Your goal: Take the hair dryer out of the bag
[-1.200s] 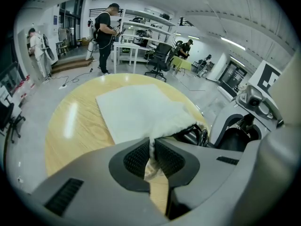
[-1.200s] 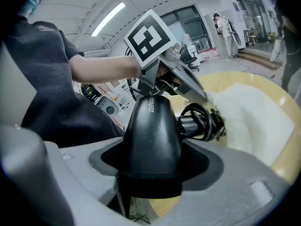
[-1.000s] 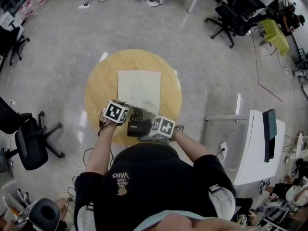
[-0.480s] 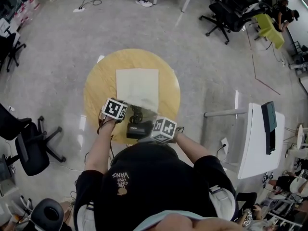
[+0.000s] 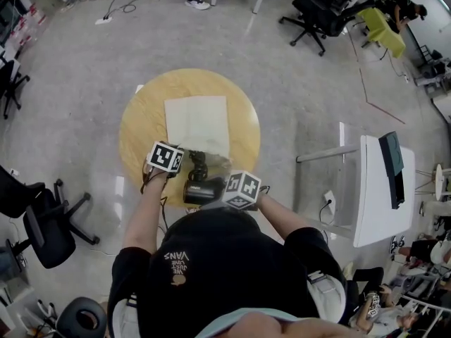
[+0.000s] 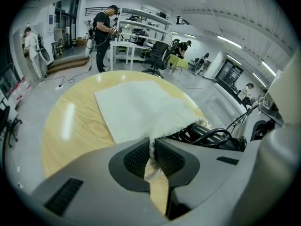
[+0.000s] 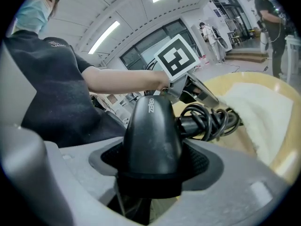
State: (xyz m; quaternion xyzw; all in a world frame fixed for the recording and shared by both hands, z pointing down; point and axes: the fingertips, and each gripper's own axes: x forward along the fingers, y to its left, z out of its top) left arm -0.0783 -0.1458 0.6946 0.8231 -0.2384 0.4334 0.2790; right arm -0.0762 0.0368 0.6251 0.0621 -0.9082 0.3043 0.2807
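Observation:
A white cloth bag [image 5: 197,124] lies flat on the round wooden table [image 5: 141,125]. My left gripper [image 5: 180,166] is shut on the bag's near edge, and the cloth is pinched between its pads [image 6: 139,158]. The black hair dryer [image 5: 201,189] is out at the bag's mouth, by the table's near edge. My right gripper [image 5: 217,193] is shut on the dryer's body [image 7: 153,135], which fills the gap between its jaws. The dryer's coiled black cord [image 7: 208,119] still reaches to the bag's opening [image 6: 188,121]. In the right gripper view the left gripper's marker cube [image 7: 178,55] shows behind the dryer.
Grey floor surrounds the table. A black office chair [image 5: 39,224] stands at the left and a white desk with a monitor [image 5: 384,189] at the right. More chairs [image 5: 324,9] and cables lie further off. People stand at shelves in the background [image 6: 103,32].
The right gripper has drawn the hair dryer slightly further towards the person, away from the bag. The left gripper keeps its hold on the bag's edge.

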